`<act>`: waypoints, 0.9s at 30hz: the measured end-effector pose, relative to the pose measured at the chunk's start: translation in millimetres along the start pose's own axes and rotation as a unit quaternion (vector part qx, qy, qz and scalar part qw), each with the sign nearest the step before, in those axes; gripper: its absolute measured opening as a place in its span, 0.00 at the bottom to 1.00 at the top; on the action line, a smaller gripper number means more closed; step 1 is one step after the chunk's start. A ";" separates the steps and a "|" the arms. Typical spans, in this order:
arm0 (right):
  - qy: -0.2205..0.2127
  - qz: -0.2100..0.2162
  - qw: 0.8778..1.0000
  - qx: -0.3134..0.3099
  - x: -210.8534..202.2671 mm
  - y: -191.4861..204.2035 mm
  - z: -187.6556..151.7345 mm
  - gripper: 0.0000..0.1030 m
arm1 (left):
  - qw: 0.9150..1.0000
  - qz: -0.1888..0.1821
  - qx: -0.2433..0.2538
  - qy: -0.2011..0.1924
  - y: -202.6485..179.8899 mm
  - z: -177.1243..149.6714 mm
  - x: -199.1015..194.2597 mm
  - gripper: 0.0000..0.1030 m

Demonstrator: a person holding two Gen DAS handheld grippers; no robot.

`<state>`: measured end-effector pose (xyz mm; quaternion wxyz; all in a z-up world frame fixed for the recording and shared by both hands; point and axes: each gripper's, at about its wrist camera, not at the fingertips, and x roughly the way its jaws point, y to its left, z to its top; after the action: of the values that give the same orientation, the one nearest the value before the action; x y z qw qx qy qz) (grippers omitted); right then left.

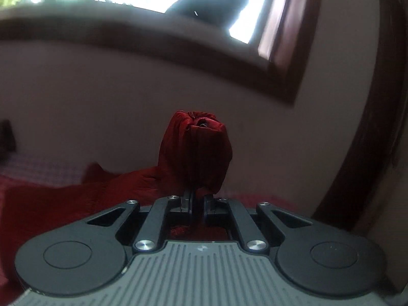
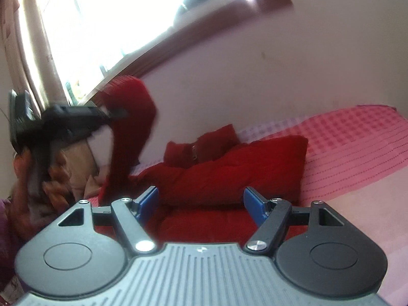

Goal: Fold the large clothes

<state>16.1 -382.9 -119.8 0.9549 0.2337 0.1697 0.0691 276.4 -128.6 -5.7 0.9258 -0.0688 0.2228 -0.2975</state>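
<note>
A red padded jacket (image 2: pixel 229 168) lies on a pink checked bedcover (image 2: pixel 357 137), its collar and zip toward the wall. My left gripper (image 1: pixel 197 199) is shut on a bunched fold of the red jacket (image 1: pixel 196 150), lifted above the bed. In the right wrist view the left gripper (image 2: pixel 112 113) shows at the left, blurred, with red fabric (image 2: pixel 132 117) hanging from it. My right gripper (image 2: pixel 201 204) is open and empty, its blue pads (image 2: pixel 149 199) apart just above the jacket's near edge.
A pale wall (image 2: pixel 255 71) runs behind the bed. A bright window with a dark wooden frame (image 1: pixel 280 51) sits above, with a dark cat-shaped silhouette (image 1: pixel 214 5) on the sill. A curtain (image 2: pixel 25 63) hangs at the left.
</note>
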 end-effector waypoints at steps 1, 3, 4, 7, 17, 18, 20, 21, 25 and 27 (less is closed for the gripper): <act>-0.001 0.000 1.000 0.004 2.6 -4.8 1.4 0.72 | 1.000 -0.003 0.007 0.016 -2.1 -9.5 14.2 0.08; -0.001 0.000 1.000 0.007 7.3 -11.1 3.3 0.72 | 0.999 -0.008 0.023 0.038 -3.7 -24.2 35.2 0.14; 0.000 -0.001 1.000 0.009 10.1 -14.7 4.6 0.72 | 0.998 -0.009 0.032 0.045 -2.1 -29.4 41.4 0.20; 0.003 0.004 1.000 0.017 17.9 -22.1 9.8 0.72 | 0.997 -0.016 0.055 0.053 -4.4 -43.1 48.6 0.48; 0.033 0.010 0.999 0.017 75.0 -15.8 45.3 0.73 | 0.993 0.013 0.116 -0.037 8.3 -46.5 -19.1 1.00; 0.043 0.008 0.999 0.013 86.3 -13.4 48.0 0.73 | 0.992 0.025 0.114 -0.039 17.1 -46.4 -22.1 0.99; 0.062 -0.010 0.998 -0.002 112.0 -9.0 50.4 0.73 | 0.994 0.042 0.099 -0.033 36.1 -46.4 -32.1 0.96; 0.071 -0.016 0.997 -0.008 124.3 -8.5 50.1 0.73 | 0.994 0.055 0.086 -0.029 49.8 -44.9 -33.8 0.94; 0.119 -0.029 0.992 -0.011 170.4 -6.2 43.7 0.34 | 0.994 0.104 0.023 -0.018 96.1 -43.6 -38.9 0.91; 0.129 -0.047 0.990 -0.016 182.7 -3.0 38.3 0.17 | 0.993 0.119 -0.001 -0.006 116.1 -46.4 -35.8 0.90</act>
<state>200.4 -363.2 -142.6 0.9309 0.1995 0.3006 0.0567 289.9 -13.1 -63.9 0.9558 -0.0448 0.2242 -0.1849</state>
